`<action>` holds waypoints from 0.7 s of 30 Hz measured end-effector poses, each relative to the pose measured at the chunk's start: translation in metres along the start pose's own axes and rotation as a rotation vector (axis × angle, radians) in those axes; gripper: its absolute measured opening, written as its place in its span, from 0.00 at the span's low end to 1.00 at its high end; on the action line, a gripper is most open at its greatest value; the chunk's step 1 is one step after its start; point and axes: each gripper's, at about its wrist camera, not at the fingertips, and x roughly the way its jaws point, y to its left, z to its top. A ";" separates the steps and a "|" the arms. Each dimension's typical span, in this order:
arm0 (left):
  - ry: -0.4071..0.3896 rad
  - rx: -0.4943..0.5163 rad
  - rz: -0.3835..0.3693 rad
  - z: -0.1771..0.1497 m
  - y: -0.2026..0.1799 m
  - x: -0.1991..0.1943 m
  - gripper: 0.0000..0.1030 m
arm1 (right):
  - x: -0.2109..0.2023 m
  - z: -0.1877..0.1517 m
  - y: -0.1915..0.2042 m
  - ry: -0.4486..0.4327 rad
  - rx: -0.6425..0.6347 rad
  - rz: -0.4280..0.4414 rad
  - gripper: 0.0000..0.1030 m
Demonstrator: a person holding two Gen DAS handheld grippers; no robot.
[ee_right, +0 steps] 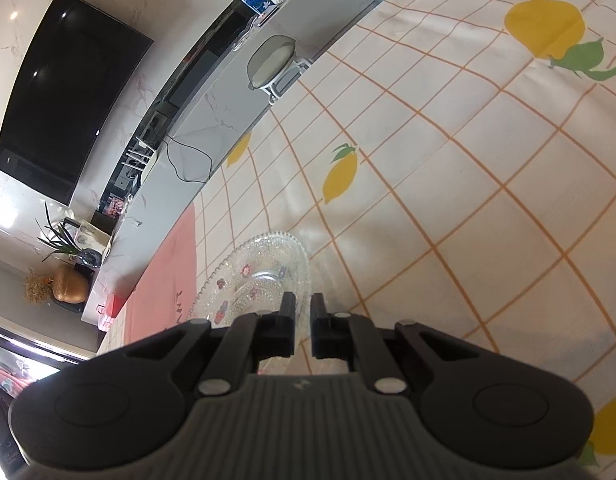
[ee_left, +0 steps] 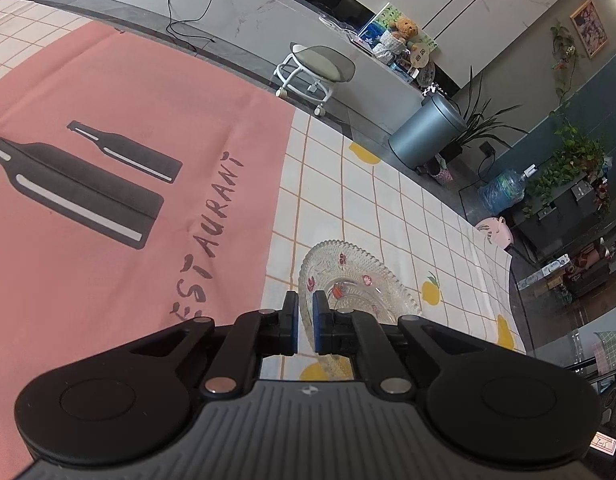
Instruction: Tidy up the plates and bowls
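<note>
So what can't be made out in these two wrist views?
- Left wrist: near rim of the glass plate, hidden behind the left tool.
- Right wrist: near edge of the glass plate, covered by the right tool.
- Both views: whether each rim is truly pinched; clear glass blurs contact.
- Other plates or bowls: none in frame.

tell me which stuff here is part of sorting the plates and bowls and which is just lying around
Part of the job:
- glass plate, its rim pinched by both grippers
- left gripper, shut on the rim
- right gripper, shut on the opposite rim

Just lying about:
- pink mat with bottle print
- lemon tablecloth
- stool
- bin
- teddy bear
- TV
</note>
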 end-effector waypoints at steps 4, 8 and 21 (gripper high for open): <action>-0.027 0.009 0.016 -0.007 -0.001 -0.026 0.07 | -0.013 -0.010 0.008 0.017 0.012 0.025 0.04; -0.040 -0.035 0.016 -0.014 0.008 -0.055 0.07 | -0.030 -0.026 0.027 0.006 -0.043 0.040 0.04; -0.092 -0.139 0.044 -0.076 0.041 -0.157 0.07 | -0.087 -0.108 0.041 0.048 -0.101 0.172 0.03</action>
